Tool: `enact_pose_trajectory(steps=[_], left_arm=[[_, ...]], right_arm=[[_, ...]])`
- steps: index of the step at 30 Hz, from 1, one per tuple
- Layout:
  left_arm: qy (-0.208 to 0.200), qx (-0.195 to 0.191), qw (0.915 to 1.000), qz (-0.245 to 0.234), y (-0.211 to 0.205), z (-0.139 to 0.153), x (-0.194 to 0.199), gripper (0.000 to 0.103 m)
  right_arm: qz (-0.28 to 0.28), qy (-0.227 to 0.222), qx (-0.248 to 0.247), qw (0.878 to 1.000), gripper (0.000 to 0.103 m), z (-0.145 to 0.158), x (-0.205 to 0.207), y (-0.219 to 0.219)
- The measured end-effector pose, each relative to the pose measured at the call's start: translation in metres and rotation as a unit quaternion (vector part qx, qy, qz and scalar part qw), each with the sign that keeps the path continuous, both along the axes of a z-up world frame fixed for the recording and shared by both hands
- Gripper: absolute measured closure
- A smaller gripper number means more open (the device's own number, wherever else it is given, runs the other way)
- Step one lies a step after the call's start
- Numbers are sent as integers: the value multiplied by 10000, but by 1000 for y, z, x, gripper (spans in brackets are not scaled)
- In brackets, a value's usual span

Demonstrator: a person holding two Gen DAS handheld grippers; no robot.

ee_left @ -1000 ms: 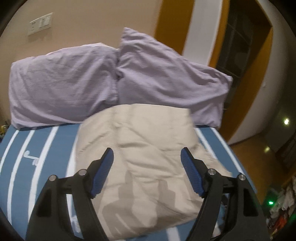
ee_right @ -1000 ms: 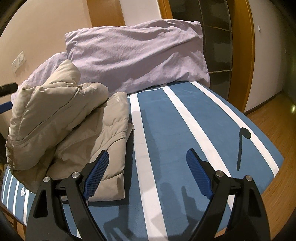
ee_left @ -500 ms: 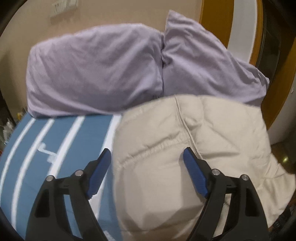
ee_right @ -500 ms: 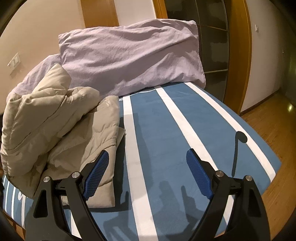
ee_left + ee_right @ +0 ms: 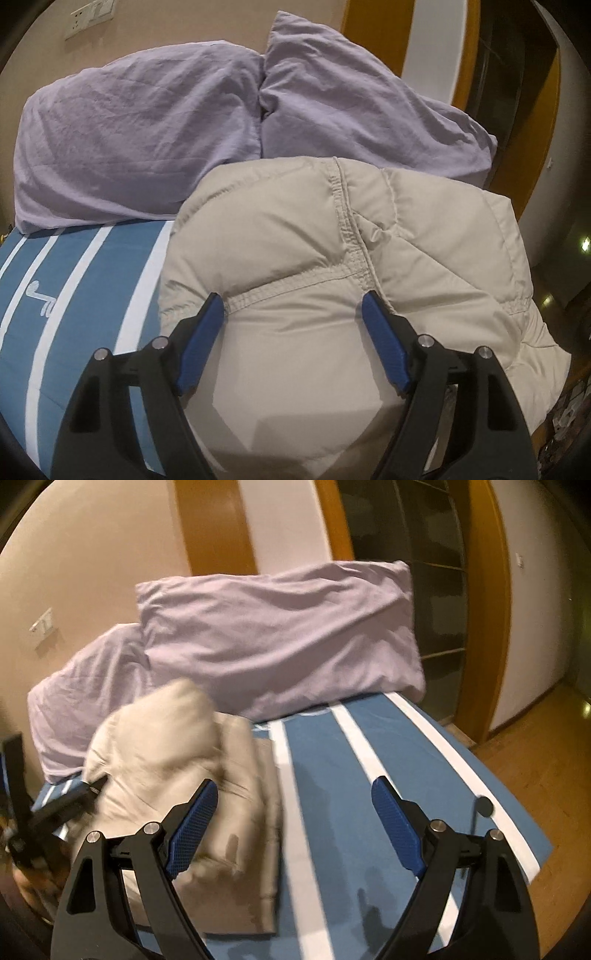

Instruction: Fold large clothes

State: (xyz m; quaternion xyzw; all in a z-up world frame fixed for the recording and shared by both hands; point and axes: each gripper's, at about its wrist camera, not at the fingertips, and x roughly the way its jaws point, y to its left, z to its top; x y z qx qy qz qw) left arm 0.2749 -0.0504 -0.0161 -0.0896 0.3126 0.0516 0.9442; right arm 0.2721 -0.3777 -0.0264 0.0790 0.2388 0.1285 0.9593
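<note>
Now left gripper [image 5: 293,306] spread against beige jacket [image 5: 332,258], right gripper [image 5: 295,794] spread.

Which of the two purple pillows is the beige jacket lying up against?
The jacket overlaps the seam between both pillows, but mostly covers the pillow nearer the door; the pillow under the wall socket shows almost whole.

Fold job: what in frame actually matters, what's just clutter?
In play:
beige puffer jacket
left tool, open, straddling the jacket
right tool, open over the blue striped bedspread

Lying about:
two lilac pillows
wall sockets
</note>
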Motion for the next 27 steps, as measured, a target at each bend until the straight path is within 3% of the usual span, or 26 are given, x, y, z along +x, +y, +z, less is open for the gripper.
enact_pose_trajectory(steps=[2, 6, 10, 18, 27], left_arm=[[-53, 27, 10000, -28, -5, -1, -1, 26], [-123, 14, 9999, -60, -8, -3, 0, 26], [-127, -17, 9999, -103, -6, -4, 1, 26], [-141, -49, 9997, -175, -4, -5, 2, 25], [-280, -41, 9989, -367, -11, -2, -2, 20]], right_arm=[[153, -90, -56, 9998, 22, 9, 1, 16], [576, -146, -27, 9982, 43, 22, 10, 51], [671, -143, -28, 9976, 50, 30, 29, 82], [319, -85, -277, 9991, 50, 25, 62, 107], [193, 502, -391, 9978, 50, -24, 95, 102]])
